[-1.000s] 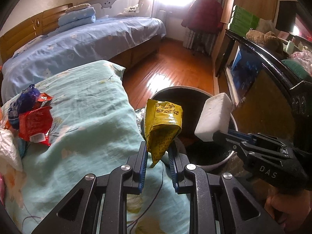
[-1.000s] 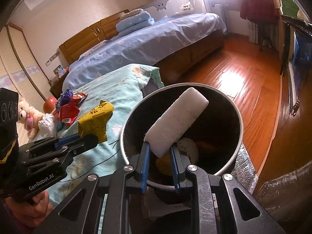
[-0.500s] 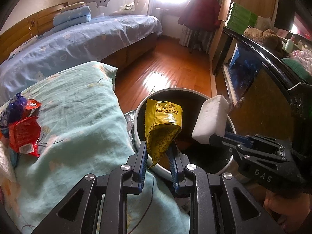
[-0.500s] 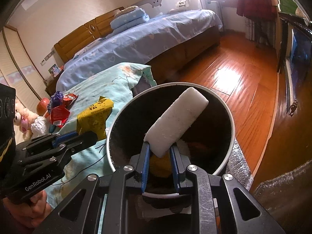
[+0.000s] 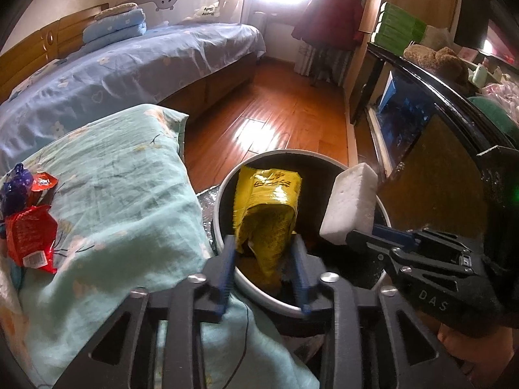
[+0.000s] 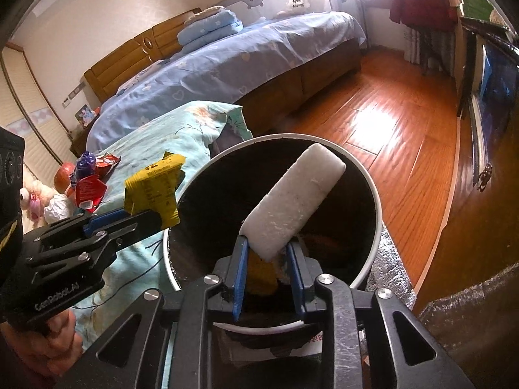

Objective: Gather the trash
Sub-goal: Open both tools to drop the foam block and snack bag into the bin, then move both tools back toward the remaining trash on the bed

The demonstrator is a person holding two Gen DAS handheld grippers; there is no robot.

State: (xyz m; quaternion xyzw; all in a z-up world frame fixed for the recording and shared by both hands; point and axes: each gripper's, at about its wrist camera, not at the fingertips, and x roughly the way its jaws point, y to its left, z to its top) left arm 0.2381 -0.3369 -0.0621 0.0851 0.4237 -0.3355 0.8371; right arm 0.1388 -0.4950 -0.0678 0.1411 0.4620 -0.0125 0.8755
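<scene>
From the left wrist, the left gripper (image 5: 264, 267) hangs over the near rim of the trash bin (image 5: 223, 194) with its jaws spread apart, the yellow wrapper (image 5: 266, 207) loose between them over the bin's mouth, while the right gripper (image 5: 360, 236) beside it clamps a white foam block (image 5: 350, 204) above the bin's right rim. From the right wrist, the right gripper (image 6: 267, 259) has parted jaws and the white foam block (image 6: 292, 201) leans between them over the trash bin (image 6: 373, 191); the left gripper (image 6: 152, 217) sits at the bin's left rim with the yellow wrapper (image 6: 152, 184), and red wrappers (image 6: 89, 189) lie on the teal blanket (image 6: 181, 129) left of the bin.
</scene>
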